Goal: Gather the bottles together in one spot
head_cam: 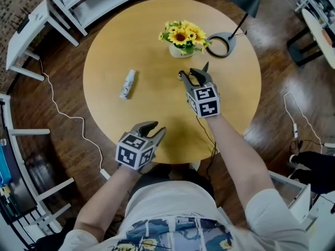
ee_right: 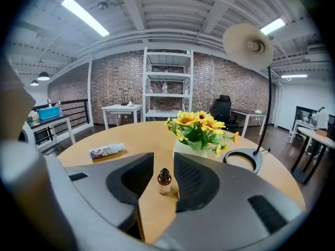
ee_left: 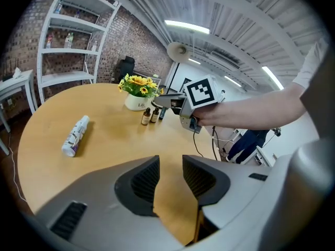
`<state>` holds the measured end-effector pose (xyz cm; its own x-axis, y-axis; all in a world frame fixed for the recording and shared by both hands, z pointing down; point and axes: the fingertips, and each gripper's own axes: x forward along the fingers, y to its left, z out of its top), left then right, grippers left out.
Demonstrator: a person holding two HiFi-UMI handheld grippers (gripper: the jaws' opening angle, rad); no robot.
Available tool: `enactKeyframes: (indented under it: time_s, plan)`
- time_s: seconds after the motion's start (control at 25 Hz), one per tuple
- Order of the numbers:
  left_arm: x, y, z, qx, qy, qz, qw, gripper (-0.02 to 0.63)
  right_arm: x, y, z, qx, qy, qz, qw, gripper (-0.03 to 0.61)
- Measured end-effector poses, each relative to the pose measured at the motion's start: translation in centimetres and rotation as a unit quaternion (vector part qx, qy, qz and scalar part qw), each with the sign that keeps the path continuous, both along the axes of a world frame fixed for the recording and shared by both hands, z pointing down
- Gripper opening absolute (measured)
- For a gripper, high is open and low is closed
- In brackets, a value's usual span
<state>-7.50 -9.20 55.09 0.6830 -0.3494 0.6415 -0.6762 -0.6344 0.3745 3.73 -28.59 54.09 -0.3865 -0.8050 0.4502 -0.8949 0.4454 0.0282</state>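
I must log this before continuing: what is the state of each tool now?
Left tool: open, empty.
Right tool: open; a small brown bottle stands between its jaws, not gripped.

Honey-tan round wooden table (head_cam: 157, 120), yellow sunflower bunch in a white pot (head_cam: 182, 36), tiny amber glass bottle with a black cap (ee_right: 164, 182), and a white plastic spray bottle with purple print (head_cam: 127, 83).

Two small brown bottles (ee_left: 145, 116) with black caps stand upright, side by side on the worktop (head_cam: 157, 135). A white bottle (head_cam: 127, 83) lies on its side, well apart.
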Motion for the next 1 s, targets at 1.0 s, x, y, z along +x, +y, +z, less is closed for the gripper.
enactKeyframes:
  time_s: [1.0]
  plan:
    - [6.9,11.9,-11.6,0.114,-0.005,-0.124,0.9858,0.14,16.7,31.0,-14.3,0.004,-0.084,-0.024,0.996,0.149]
